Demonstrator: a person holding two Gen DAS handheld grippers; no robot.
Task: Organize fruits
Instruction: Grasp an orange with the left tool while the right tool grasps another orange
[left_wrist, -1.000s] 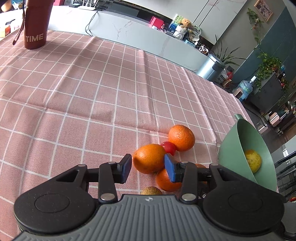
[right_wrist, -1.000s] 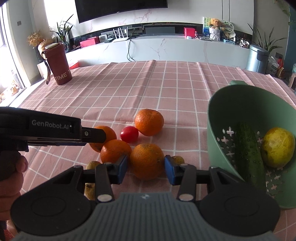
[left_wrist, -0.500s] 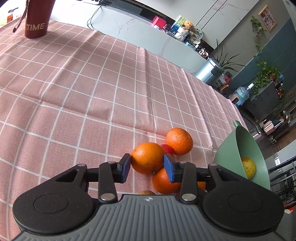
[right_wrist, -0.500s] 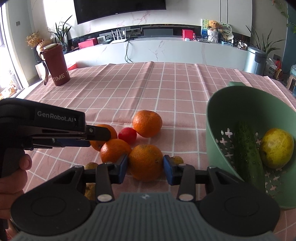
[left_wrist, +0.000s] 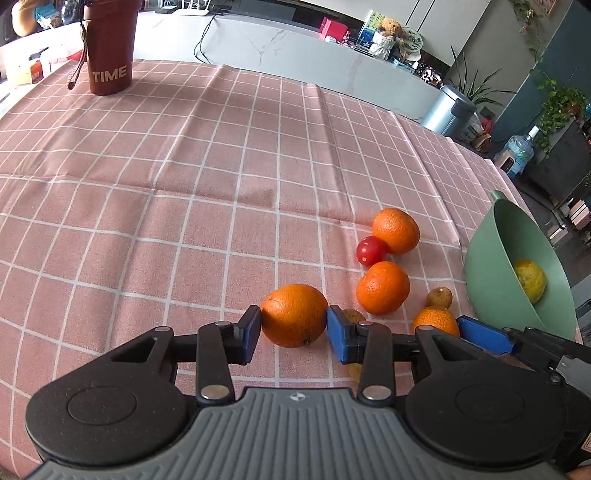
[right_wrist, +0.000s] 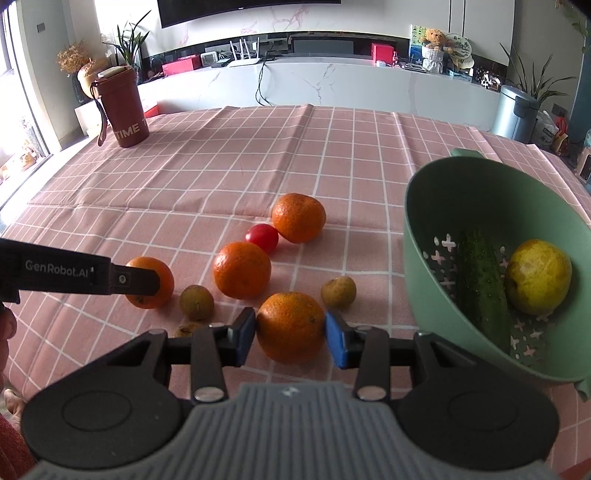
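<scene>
In the left wrist view, my left gripper (left_wrist: 293, 328) is clenched on an orange (left_wrist: 294, 315), with both blue pads pressing on its sides, low over the pink checked cloth of the surface (left_wrist: 166, 177). Further ahead and to the right lie two more oranges (left_wrist: 383, 287) and (left_wrist: 396, 230), with a small red tomato (left_wrist: 371, 250) between them, touching the far one. A small brownish fruit (left_wrist: 439, 297) lies near the green colander (left_wrist: 491, 291), which holds a yellow fruit (left_wrist: 530, 279). My right gripper (left_wrist: 443, 326) comes in from the right, grasping another orange (left_wrist: 436, 320). A dark red cup (left_wrist: 109, 46) stands far away at the left.

In the right wrist view, my right gripper (right_wrist: 290, 334) holds its orange (right_wrist: 290, 326) tightly between the two pads, just beside the colander (right_wrist: 424, 229). Inside the colander I see a cucumber (right_wrist: 484, 273) and the yellow fruit (right_wrist: 537, 277) side by side. My left gripper (right_wrist: 147, 282) is at the left, covering part of its orange (right_wrist: 162, 275). Two small brownish fruits (right_wrist: 196, 302) and (right_wrist: 338, 291) lie on the cloth.
</scene>
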